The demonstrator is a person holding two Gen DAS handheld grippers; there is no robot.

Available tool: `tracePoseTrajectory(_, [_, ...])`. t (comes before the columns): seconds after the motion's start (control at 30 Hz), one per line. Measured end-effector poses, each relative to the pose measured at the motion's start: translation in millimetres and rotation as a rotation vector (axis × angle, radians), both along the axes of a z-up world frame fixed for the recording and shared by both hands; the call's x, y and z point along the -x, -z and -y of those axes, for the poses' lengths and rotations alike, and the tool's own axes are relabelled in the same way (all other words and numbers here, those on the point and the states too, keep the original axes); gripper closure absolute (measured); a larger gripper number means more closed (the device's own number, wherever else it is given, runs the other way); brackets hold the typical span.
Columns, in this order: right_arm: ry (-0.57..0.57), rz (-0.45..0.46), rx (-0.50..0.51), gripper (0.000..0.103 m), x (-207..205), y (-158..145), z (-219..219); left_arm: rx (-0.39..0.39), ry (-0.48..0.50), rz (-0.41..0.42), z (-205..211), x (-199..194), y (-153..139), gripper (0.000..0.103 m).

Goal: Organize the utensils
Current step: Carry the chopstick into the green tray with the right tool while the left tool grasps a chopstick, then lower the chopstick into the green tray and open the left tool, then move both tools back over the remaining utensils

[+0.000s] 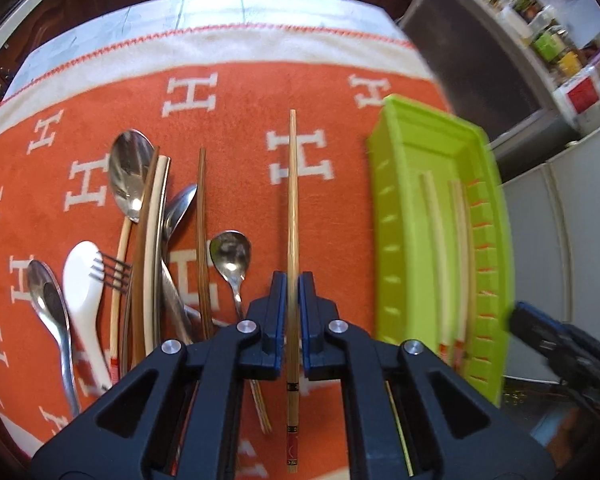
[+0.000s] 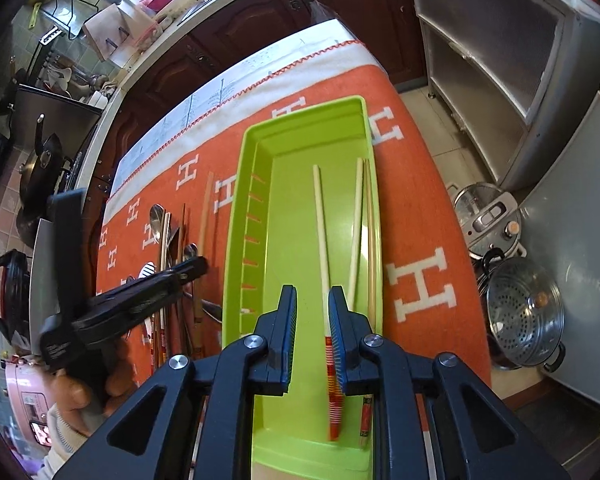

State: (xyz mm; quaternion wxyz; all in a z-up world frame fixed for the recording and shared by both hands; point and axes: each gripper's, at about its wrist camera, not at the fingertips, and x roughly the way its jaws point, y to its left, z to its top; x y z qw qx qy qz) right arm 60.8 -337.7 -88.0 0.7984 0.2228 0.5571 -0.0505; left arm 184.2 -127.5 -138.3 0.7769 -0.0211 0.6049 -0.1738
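My left gripper is shut on a light bamboo chopstick, which points away over the orange cloth. To its left lies a heap of utensils: metal spoons, a white spoon, a fork and dark chopsticks. The green tray holds a white chopstick, another white one and a bamboo one. My right gripper hangs open over the tray's near end. The first white chopstick lies between its jaws, close to the right pad.
The tray sits near the table's right edge. Beyond that edge, on the floor, stand a steamer pot and a pressure cooker. A person's hand holds the left gripper over the utensil heap. Kitchen counters run along the far side.
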Motion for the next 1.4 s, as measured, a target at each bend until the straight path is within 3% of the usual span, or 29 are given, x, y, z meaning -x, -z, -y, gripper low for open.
tracePoseTrajectory(0.23, [0.004, 0.008, -0.018, 0.083, 14.1, 1.7, -6.4, 0.145, 0.053, 0.018, -4.3, 20.0, -63.1, 0.099])
tracePoseTrajectory(0.47, [0.04, 0.047, 0.017, 0.079, 35.3, -15.1, -4.4, 0.214, 0.103, 0.01, 32.5, 35.1, -82.0, 0.099])
tracePoseTrajectory(0.73, [0.075, 0.061, 0.03, 0.074, 65.8, -30.7, 4.6, 0.08, 0.149, 0.059, 58.9, 58.9, -63.9, 0.094])
tracePoseTrajectory(0.83, [0.07, 0.059, 0.028, 0.074, 74.7, -32.8, 1.3, 0.057, 0.145, 0.098, 48.6, 65.5, -61.8, 0.075])
tracePoseTrajectory(0.9, [0.063, 0.055, 0.028, 0.074, 78.2, -31.9, -2.2, 0.045, 0.139, 0.138, 37.2, 72.0, -63.8, 0.055])
tracePoseTrajectory(1.2, [-0.002, 0.044, 0.036, 0.073, 75.2, -22.6, -43.4, -0.064, 0.099, 0.263, -18.1, 96.7, -74.3, 0.053])
tracePoseTrajectory(1.4, [-0.054, 0.057, 0.099, 0.074, 72.2, -15.3, -80.8, -0.127, 0.047, 0.325, -57.3, 107.1, -75.2, 0.053])
